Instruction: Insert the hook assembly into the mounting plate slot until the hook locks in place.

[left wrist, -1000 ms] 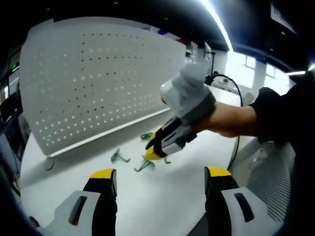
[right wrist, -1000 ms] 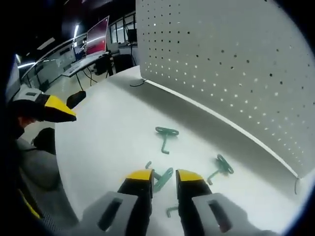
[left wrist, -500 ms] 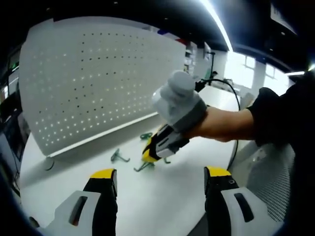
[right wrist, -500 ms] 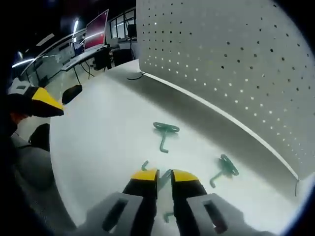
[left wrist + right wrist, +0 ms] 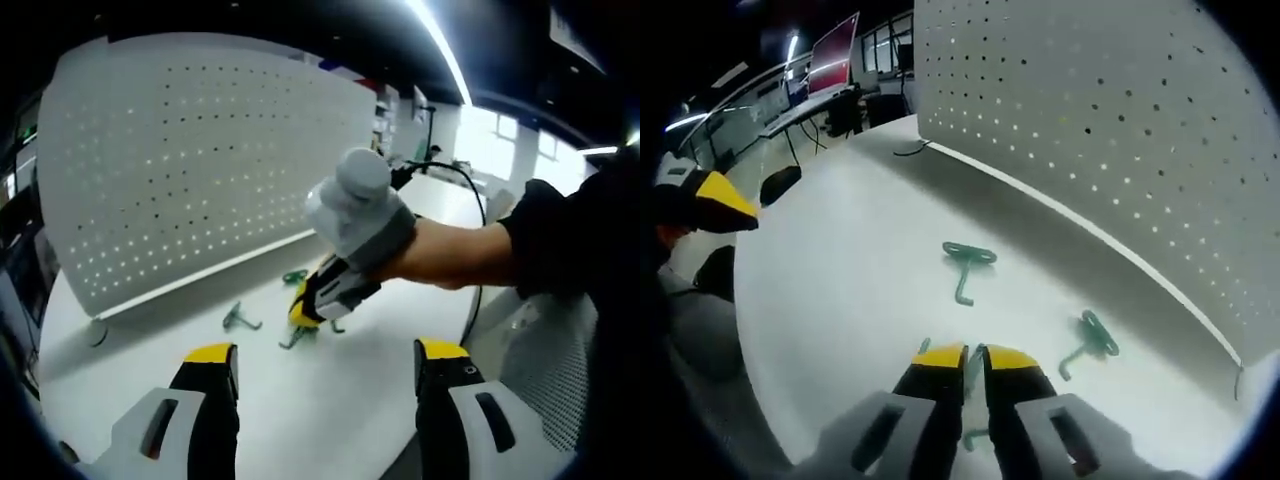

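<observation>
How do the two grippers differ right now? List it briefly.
1. The right gripper has its jaws closed on a green hook; the left gripper has its jaws wide apart with nothing between them.
2. The right gripper is down at the white table among the hooks; the left gripper sits back from them.

Shared: both have yellow tips on grey and black bodies, and both face the white pegboard.
</observation>
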A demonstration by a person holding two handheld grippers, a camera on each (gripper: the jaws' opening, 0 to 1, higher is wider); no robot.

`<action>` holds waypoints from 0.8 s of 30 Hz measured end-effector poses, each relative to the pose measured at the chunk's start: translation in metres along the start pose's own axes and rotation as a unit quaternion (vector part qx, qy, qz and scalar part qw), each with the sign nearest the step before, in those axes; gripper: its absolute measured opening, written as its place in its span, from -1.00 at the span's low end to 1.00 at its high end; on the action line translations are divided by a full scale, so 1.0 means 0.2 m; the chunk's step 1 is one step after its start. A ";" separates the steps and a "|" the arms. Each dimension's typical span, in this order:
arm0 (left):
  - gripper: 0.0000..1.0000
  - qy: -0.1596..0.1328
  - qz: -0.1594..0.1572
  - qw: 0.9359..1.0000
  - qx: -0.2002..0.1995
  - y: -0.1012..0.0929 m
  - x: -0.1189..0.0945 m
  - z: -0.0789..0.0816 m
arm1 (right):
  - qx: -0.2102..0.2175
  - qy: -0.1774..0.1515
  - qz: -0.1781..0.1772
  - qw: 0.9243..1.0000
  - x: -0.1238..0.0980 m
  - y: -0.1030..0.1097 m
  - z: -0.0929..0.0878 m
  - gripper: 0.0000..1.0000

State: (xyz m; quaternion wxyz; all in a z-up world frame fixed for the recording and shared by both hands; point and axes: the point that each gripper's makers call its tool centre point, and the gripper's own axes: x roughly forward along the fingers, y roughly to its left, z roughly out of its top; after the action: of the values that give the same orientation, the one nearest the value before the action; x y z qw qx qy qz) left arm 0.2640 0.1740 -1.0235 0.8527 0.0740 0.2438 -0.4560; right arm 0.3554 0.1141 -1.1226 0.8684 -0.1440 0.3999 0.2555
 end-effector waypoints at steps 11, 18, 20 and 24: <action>0.45 -0.003 0.004 1.000 -0.001 0.01 0.00 0.01 | 0.008 -0.003 -0.001 1.000 -0.02 -0.02 0.00 -1.00; 0.44 -0.002 0.006 1.000 0.000 0.01 0.00 0.00 | 0.022 -0.017 0.004 1.000 -0.03 -0.02 0.01 -1.00; 0.44 -0.002 0.006 1.000 0.001 0.01 -0.01 0.01 | 0.026 -0.022 0.009 0.999 -0.03 -0.01 0.02 -1.00; 0.44 -0.001 0.006 1.000 0.001 0.01 -0.01 0.00 | -0.008 -0.012 0.013 1.000 -0.01 0.04 0.01 -1.00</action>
State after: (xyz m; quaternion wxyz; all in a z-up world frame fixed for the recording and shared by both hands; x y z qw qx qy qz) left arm 0.2656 0.1759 -1.0225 0.8557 0.0759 0.2419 -0.4511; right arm 0.3511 0.1219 -1.1197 0.8688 -0.1425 0.3889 0.2713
